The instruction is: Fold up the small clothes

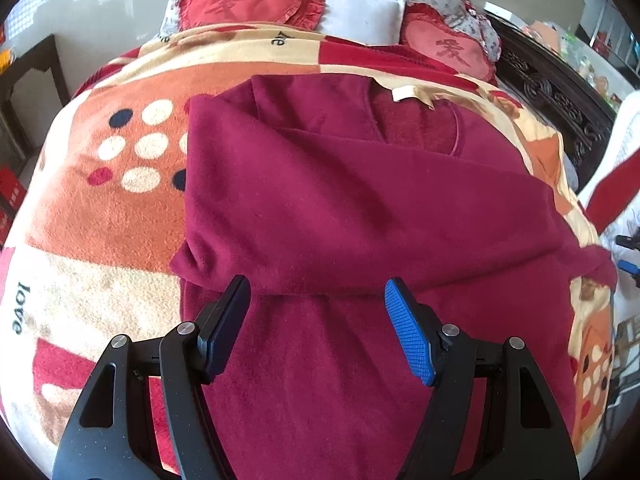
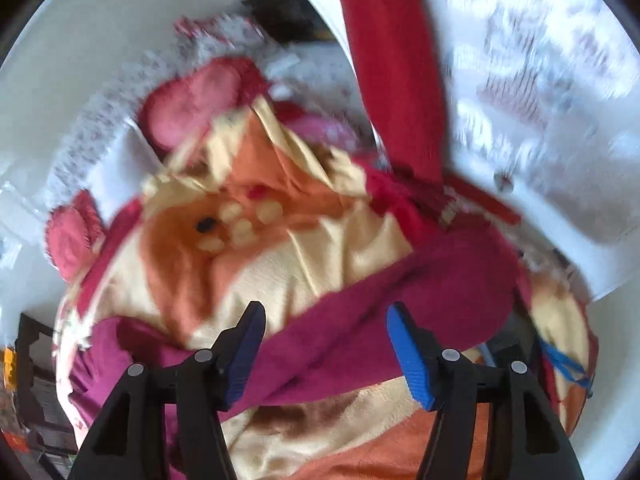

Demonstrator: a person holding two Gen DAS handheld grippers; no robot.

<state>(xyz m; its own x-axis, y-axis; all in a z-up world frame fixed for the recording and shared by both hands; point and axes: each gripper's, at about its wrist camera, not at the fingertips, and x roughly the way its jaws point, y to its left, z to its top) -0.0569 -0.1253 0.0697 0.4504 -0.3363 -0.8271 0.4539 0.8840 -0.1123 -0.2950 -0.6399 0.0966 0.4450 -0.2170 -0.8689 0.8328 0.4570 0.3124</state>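
Observation:
A maroon fleece top lies spread on a patterned blanket, collar and white label at the far end. One sleeve is folded across its body. My left gripper hovers over the top's lower half, jaws wide apart with only flat cloth below them. In the blurred right wrist view, the top's other sleeve runs slantwise over the blanket. My right gripper stands open above that sleeve, and its pads are not pressing the cloth.
Two red heart-shaped cushions and a white pillow sit at the head of the bed. A dark carved bed frame runs along the right. A white cloth with a red band hangs at the right side.

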